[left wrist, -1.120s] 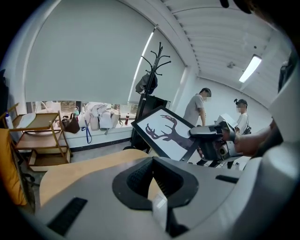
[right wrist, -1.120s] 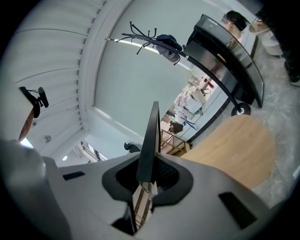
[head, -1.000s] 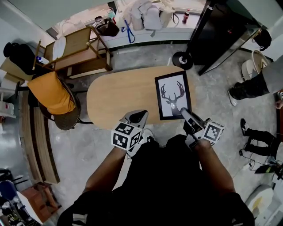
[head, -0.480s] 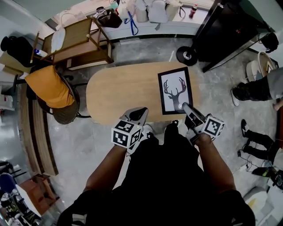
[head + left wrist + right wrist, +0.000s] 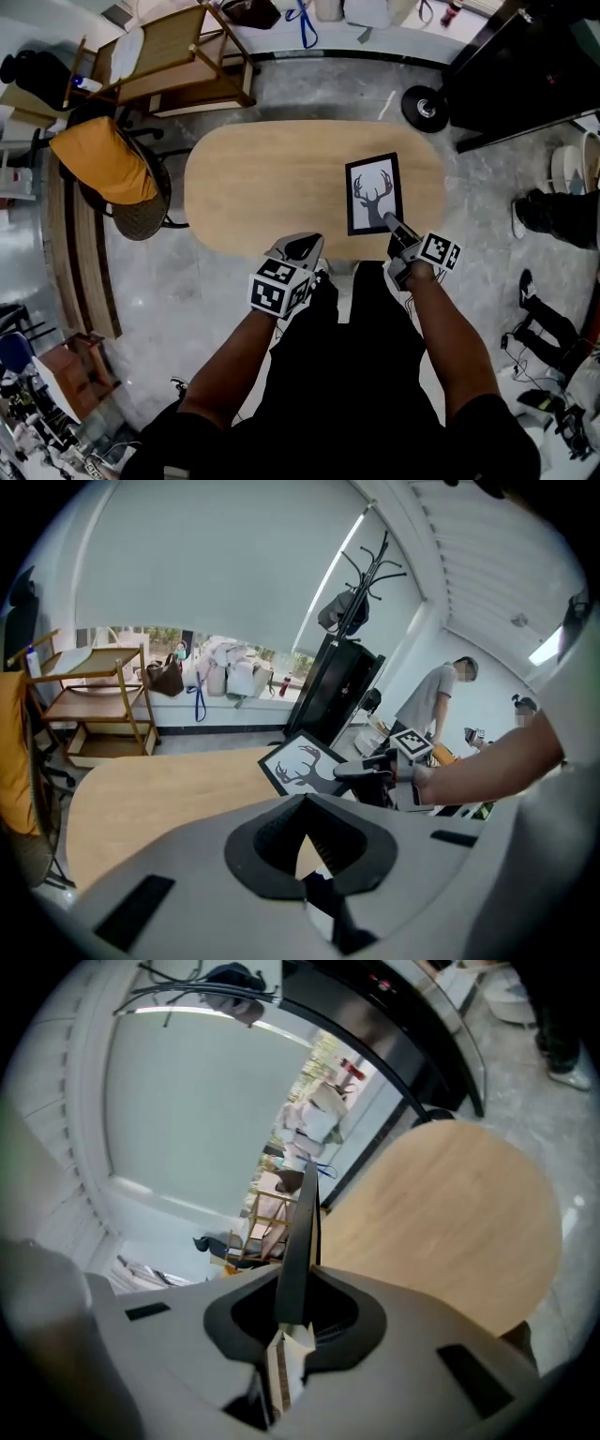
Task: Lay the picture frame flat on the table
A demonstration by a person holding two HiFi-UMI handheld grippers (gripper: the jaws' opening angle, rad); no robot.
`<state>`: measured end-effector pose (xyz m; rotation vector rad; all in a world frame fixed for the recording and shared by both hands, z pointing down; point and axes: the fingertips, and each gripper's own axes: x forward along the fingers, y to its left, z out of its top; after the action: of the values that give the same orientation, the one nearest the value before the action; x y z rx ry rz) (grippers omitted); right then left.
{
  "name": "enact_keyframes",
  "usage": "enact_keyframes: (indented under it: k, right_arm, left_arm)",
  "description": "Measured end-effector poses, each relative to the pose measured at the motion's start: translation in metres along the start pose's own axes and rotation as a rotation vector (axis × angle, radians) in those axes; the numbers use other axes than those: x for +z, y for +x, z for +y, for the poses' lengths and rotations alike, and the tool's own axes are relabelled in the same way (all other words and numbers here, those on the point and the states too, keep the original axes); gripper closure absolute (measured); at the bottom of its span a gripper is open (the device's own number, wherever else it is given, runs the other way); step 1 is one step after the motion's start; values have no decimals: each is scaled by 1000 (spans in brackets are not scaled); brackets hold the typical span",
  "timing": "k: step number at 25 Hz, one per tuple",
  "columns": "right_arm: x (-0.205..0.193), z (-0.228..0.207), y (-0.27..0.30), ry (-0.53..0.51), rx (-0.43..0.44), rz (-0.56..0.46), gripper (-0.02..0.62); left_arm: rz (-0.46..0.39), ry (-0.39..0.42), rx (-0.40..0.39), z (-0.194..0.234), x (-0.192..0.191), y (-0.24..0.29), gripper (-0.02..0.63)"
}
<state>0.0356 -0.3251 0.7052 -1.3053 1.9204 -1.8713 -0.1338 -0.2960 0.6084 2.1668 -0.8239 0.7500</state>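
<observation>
The black picture frame [image 5: 373, 194] with a deer-antler print hangs low over the right part of the oval wooden table [image 5: 262, 187], its long side running away from me. My right gripper [image 5: 392, 223] is shut on its near edge. In the right gripper view the frame [image 5: 302, 1222] runs edge-on out of the jaws. From the left gripper view the frame [image 5: 302, 766] looks slightly tilted, and I cannot tell whether it touches the wood. My left gripper [image 5: 305, 246] sits shut and empty at the table's front edge, left of the frame.
A wooden shelf trolley [image 5: 159, 56] and a chair draped in orange cloth [image 5: 103, 164] stand beyond the table's left end. A black cabinet [image 5: 525, 66] and a round stand base [image 5: 427, 108] are at the far right. A person's legs [image 5: 553, 211] stand right of the table.
My right gripper has sunk toward the table with the frame, which now looks smaller and lower. The left gripper has also come down, near the front edge.
</observation>
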Motion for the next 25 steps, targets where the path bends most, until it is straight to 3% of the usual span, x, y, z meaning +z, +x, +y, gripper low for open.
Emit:
enact_keyframes:
  k: [2,6,15,20,25]
  right_arm:
    - [-3,-38,22,40,-67,26,565]
    - [-11,-87,56,21,-144,99,565]
    - [-13,-128,102,88,-74,77,565]
    - [-34,-168,111,80,-208,179,561]
    - [-51,-195,117,-37,-309,312,470]
  left_arm:
    - [37,-23,19,11,-13,16,606]
    - [69,-91,39,22,-27,38,606]
    - [88,-127,83,30,-36,53,606]
    - [93,-157,93,30,-46,57,606]
    - [107,-173,95,24,-57,56,606]
